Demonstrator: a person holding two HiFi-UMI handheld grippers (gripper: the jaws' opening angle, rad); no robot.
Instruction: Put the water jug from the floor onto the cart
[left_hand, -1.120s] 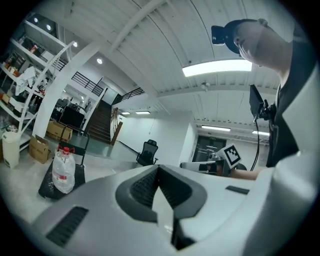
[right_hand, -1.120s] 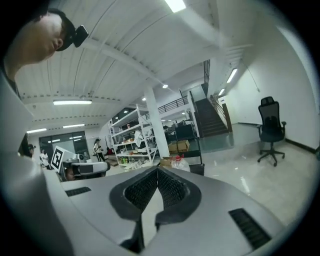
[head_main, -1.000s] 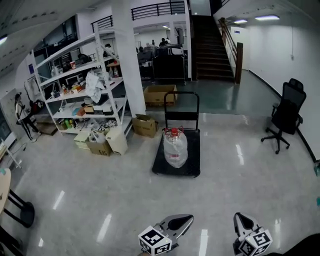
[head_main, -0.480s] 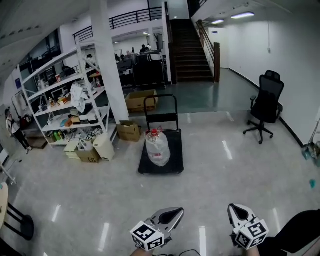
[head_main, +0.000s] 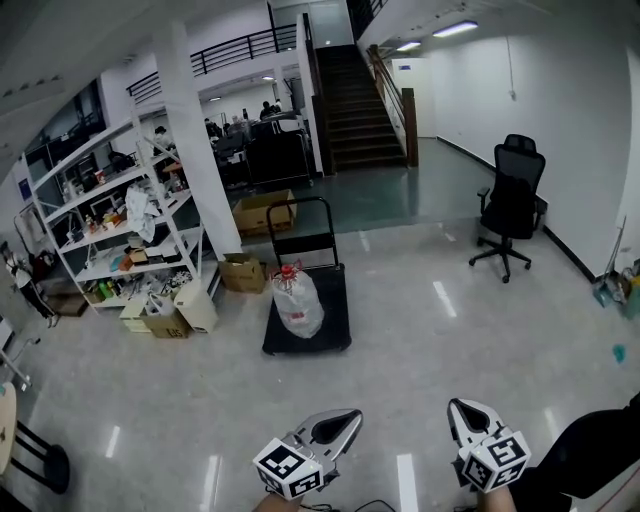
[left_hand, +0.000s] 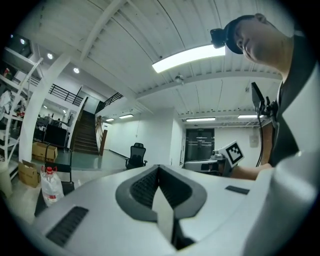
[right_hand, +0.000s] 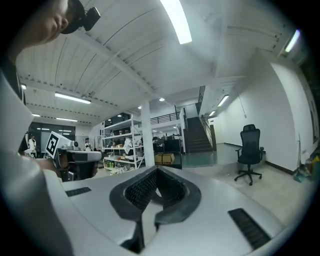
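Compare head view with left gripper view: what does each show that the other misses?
Head view only: the left gripper from outside, marker cube included. Left gripper view only: the ceiling light strip, the person's head camera, a dark doorway. Both: the water jug on the cart, the office chair, the stairs, the right gripper.

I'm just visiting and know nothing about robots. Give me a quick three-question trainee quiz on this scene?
1. True or false: the water jug stands on the cart.
2. In the head view, the office chair is: A) left of the cart, B) right of it, C) on it.
3. Fill in: the left tongs and right tongs are both ___, holding nothing.
Key: 1 true; 2 B; 3 shut.
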